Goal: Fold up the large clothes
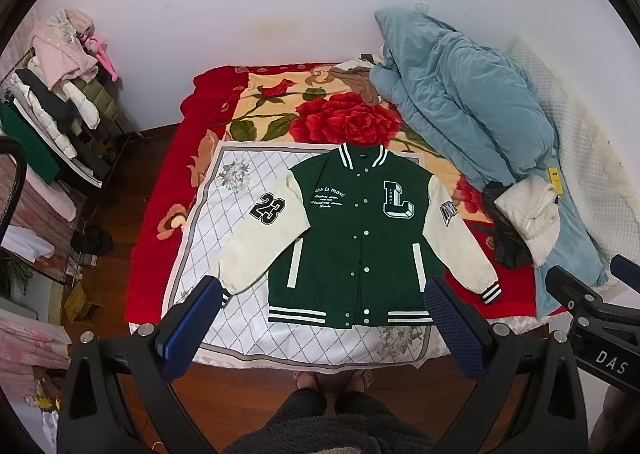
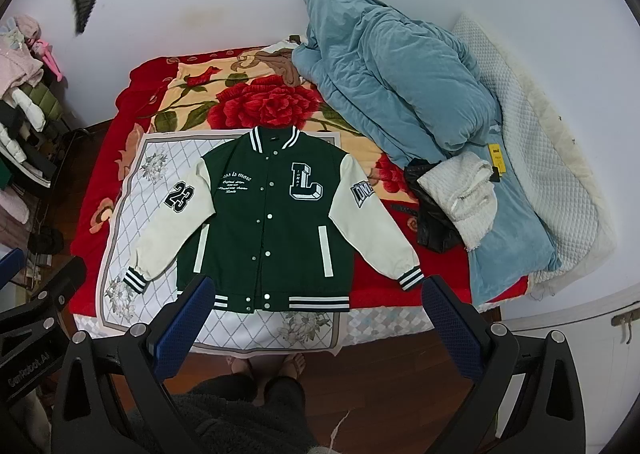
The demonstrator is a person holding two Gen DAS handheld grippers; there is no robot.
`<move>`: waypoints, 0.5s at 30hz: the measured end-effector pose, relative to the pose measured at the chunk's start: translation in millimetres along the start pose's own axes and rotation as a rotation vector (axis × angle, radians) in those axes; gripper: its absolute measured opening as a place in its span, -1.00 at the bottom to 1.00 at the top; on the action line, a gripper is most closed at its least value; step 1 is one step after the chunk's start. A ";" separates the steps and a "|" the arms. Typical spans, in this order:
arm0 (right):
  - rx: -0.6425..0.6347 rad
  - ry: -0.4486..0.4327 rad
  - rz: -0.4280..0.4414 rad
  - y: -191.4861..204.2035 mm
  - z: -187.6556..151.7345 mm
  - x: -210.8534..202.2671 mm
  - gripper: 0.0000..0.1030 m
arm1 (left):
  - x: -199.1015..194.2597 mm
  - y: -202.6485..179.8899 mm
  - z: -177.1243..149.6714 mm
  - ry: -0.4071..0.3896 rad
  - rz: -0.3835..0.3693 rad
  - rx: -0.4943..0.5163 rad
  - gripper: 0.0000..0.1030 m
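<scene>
A green varsity jacket [image 1: 356, 238] [image 2: 272, 221] with cream sleeves lies flat and face up, snapped shut, on a white quilted mat [image 1: 224, 221] [image 2: 132, 221] over the bed. Both sleeves spread out and down to the sides. My left gripper [image 1: 324, 318] hangs open high above the jacket's hem, holding nothing. My right gripper [image 2: 316, 314] is open too, above the hem and the right cuff [image 2: 410, 278], also with nothing between its fingers. The right gripper's body [image 1: 592, 318] shows at the right edge of the left wrist view.
A red rose blanket [image 1: 344, 117] covers the bed. A blue duvet [image 1: 460, 93] is heaped at the right, with a white garment [image 1: 528, 213] and a black one [image 1: 504, 238] beside it. A clothes rack [image 1: 60, 105] stands left. A person's feet [image 1: 332, 378] rest on the wood floor.
</scene>
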State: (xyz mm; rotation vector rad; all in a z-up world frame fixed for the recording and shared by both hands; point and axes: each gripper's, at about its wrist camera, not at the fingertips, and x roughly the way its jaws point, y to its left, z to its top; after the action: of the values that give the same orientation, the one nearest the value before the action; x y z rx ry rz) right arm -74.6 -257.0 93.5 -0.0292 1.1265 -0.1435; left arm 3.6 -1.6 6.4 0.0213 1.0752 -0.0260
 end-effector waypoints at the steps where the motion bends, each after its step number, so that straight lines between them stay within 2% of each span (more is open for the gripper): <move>1: 0.000 0.000 0.000 -0.5 2.2 -2.7 1.00 | -0.2 -0.2 0.5 0.000 0.000 0.000 1.00; 15: 0.014 0.005 0.007 4.1 7.9 -2.2 1.00 | 0.7 -7.4 5.5 -0.004 -0.003 -0.003 1.00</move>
State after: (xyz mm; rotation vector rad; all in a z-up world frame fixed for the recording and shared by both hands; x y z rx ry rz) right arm -68.0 -253.0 98.5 -0.0123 1.1300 -0.1456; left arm 8.6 -9.1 8.3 0.0170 1.0710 -0.0273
